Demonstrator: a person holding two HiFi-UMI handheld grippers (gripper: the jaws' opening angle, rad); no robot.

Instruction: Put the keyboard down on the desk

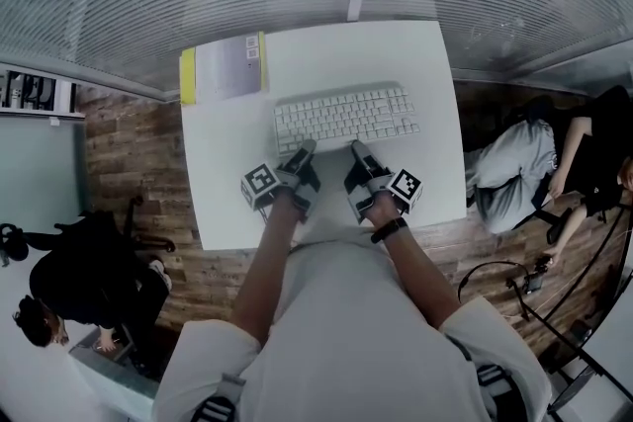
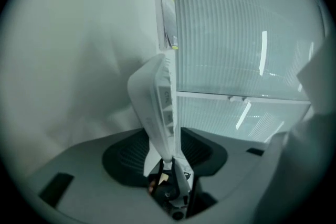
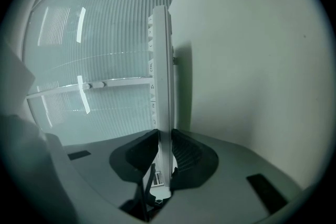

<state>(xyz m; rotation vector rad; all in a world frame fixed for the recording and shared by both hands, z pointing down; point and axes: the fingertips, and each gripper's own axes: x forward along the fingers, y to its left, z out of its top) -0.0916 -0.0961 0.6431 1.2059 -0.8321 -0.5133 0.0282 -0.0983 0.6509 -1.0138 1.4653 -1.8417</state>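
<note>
**Grippers.** The right gripper (image 3: 164, 136) is clenched on the keyboard (image 1: 346, 117). Both pads press against the thin near edge, one on each face. The left gripper (image 2: 165, 136) is released. Its pads stand well apart, and the keyboard's near edge lies between them without being pressed.

**Keyboard.** In the head view the keyboard lies keys-up near the middle of the white desk (image 1: 223, 168). Its long side runs across the person's front. Both grippers are at its near edge, the left toward the left end and the right near the middle. In the right gripper view the underside sits close along the desk surface. Whether it is in full contact cannot be told.

**Surroundings.** A yellow-edged booklet (image 1: 229, 66) lies at the far left corner of the desk, apart from the keyboard.

**Task status.** The placement appears almost complete. What likely remains is to open the right gripper and draw both grippers clear.
</note>
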